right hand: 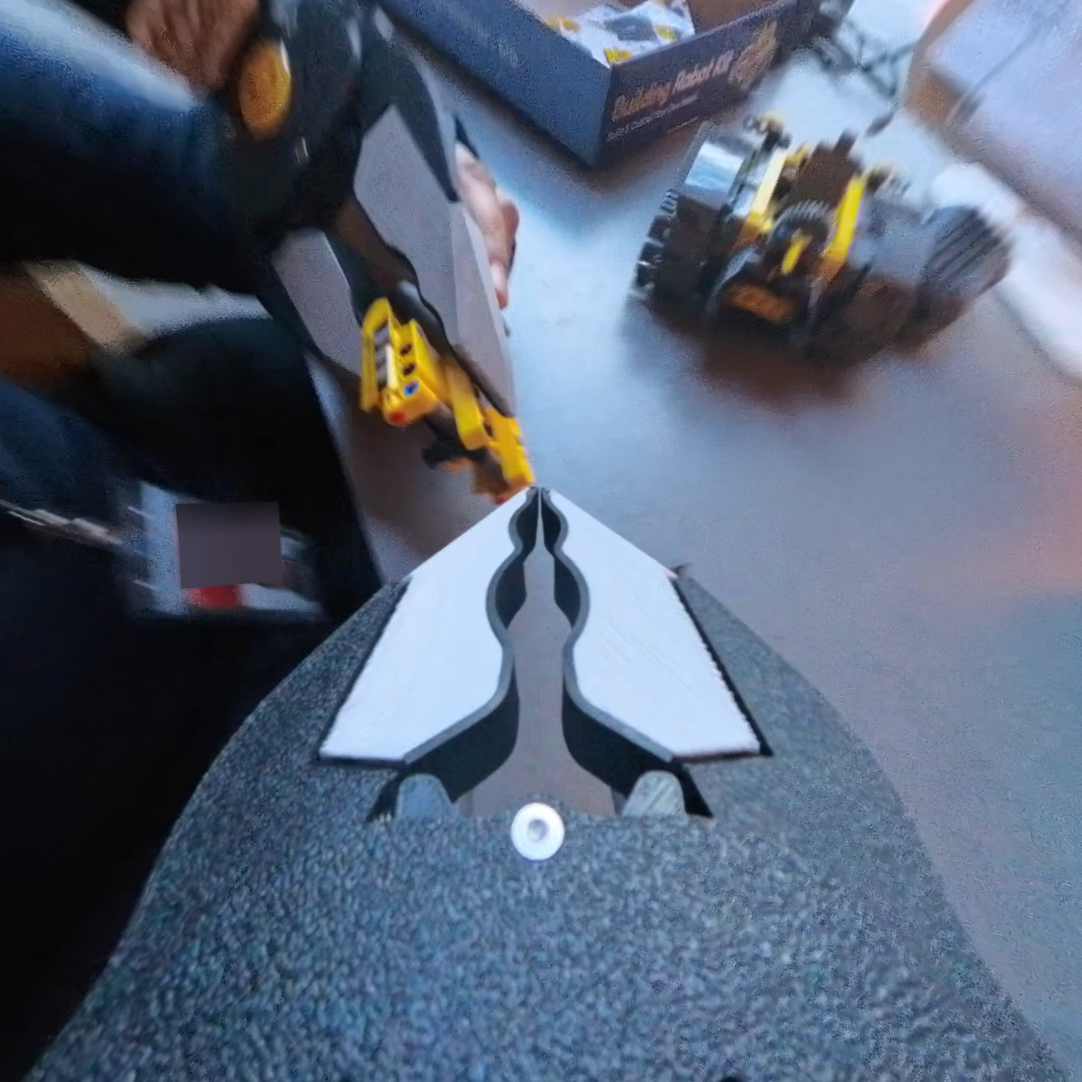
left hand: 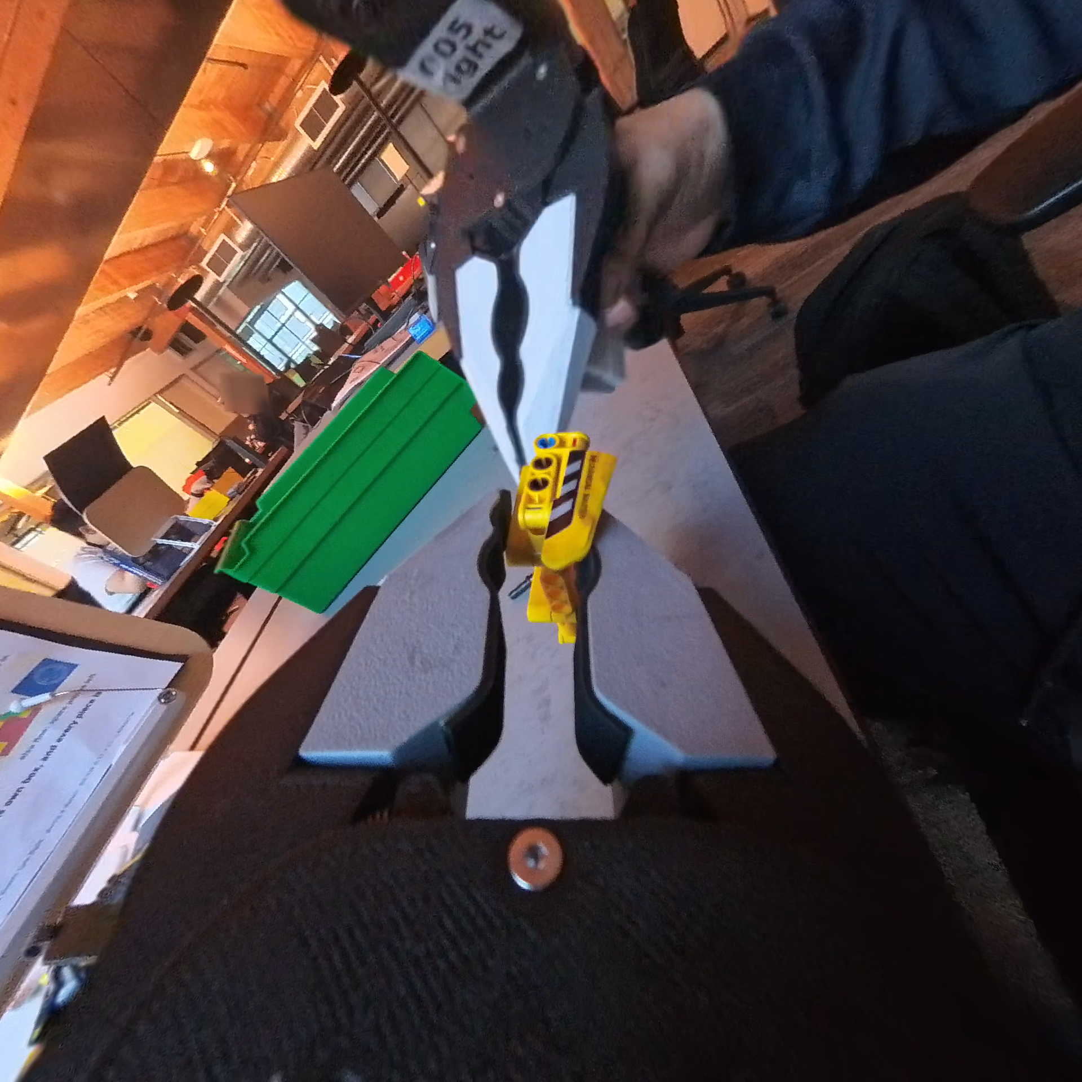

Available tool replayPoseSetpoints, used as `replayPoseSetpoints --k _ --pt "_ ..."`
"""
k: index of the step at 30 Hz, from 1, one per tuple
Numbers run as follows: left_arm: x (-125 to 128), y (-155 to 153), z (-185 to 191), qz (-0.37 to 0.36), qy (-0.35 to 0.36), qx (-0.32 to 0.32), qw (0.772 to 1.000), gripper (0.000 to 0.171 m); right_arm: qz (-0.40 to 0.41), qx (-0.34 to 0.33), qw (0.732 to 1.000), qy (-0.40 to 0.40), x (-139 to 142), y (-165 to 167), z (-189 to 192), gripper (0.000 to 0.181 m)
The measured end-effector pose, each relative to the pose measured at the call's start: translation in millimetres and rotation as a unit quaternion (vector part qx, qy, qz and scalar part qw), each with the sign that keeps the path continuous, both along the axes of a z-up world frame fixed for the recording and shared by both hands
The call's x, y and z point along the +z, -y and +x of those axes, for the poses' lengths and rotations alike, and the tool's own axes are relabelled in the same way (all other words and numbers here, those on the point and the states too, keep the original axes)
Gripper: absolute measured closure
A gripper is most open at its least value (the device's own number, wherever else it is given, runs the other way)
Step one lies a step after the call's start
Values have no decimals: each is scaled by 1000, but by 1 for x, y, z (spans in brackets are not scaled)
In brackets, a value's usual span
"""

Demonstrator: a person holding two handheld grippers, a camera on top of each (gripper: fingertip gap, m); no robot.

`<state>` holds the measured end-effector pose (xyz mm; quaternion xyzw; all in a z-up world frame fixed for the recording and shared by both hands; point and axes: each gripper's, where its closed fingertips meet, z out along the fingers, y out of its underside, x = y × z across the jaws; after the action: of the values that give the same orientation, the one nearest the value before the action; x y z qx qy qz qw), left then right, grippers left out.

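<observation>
Two grippers: left gripper (left hand: 547, 550) clamped on yellow brick assembly (left hand: 556, 521), raised above table (left hand: 673, 468) for access; right gripper (right hand: 538, 497) pinched closed, tips nearly touching it.

Print shows on a dark box (right hand: 673, 99), a poster (left hand: 64, 755) and a gripper label (left hand: 462, 50).

I see a green ribbed plastic bin (left hand: 357, 492), a dark cardboard kit box (right hand: 591, 76) (open-topped) and a black-and-yellow brick-built vehicle (right hand: 808, 246).
</observation>
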<state>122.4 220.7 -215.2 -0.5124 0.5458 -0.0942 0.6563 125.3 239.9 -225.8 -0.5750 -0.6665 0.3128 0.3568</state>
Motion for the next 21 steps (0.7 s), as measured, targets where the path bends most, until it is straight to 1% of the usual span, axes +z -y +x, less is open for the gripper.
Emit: replayPoseSetpoints --k 1,2,3,6,7,10,12,15,16,21 --pt "-1 0 0 4 -3 3 1000 153 -73 -3 997 -21 2 9 1 179" --pt "-1 0 0 7 -4 4 1000 153 -126 -10 991 -45 5 15 2 179" --pt "0 0 0 9 -3 5 1000 153 -163 -27 984 -61 7 17 3 179" --pt "2 3 2 12 3 -2 1000 154 -258 -42 961 -91 8 26 2 176" --pt "3 4 2 15 4 -3 1000 154 -293 -40 950 -100 9 29 1 171" --pt "4 5 4 21 3 -1 1000 154 -377 -38 914 -147 19 31 1 166" --pt "4 6 4 24 4 0 1000 153 -412 -35 895 -167 23 31 2 168" --pt "5 6 5 26 6 3 1000 153 -418 -53 893 -161 15 31 1 172" --pt "5 6 5 28 4 5 1000 153 -421 -53 890 -167 16 32 1 176" --pt "6 6 5 28 7 5 1000 153 -446 -49 874 -188 19 34 0 178"
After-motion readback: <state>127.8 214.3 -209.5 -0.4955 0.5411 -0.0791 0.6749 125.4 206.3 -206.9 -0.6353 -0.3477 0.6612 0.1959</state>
